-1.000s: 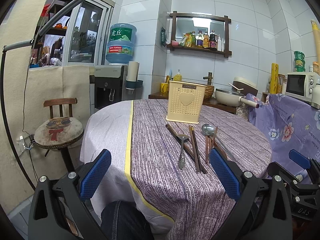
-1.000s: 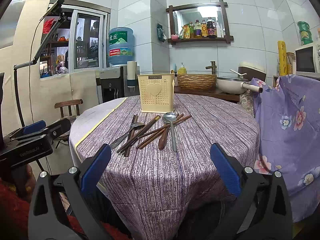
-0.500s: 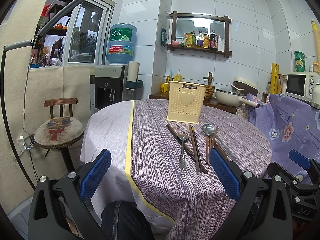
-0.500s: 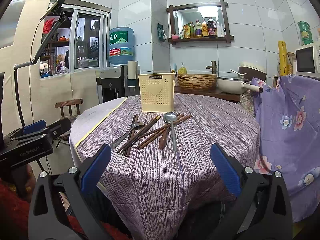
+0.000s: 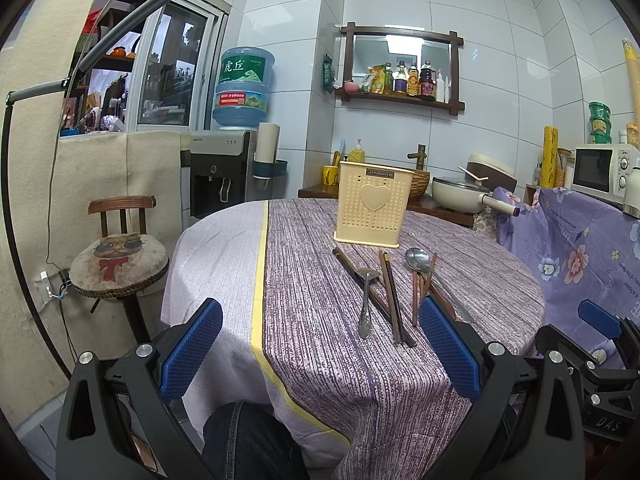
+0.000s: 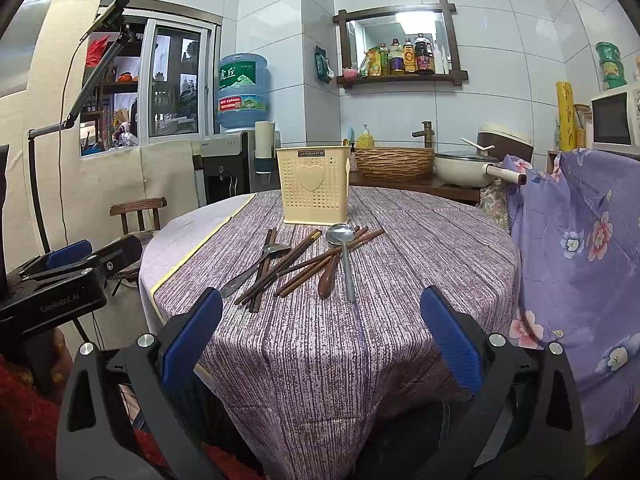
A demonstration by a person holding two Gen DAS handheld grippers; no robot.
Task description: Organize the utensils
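Right view only – wooden spoon [image 6: 326, 278], both claws agape, utensil holder [image 6: 313, 185]

Blk gripper [image 6: 320, 340] frames, blue ribbed pads [image 6: 450, 338], silver screws.

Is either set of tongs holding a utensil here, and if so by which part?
Nothing is held. The left tongs and right tongs are both open and empty; the utensils lie on the table.
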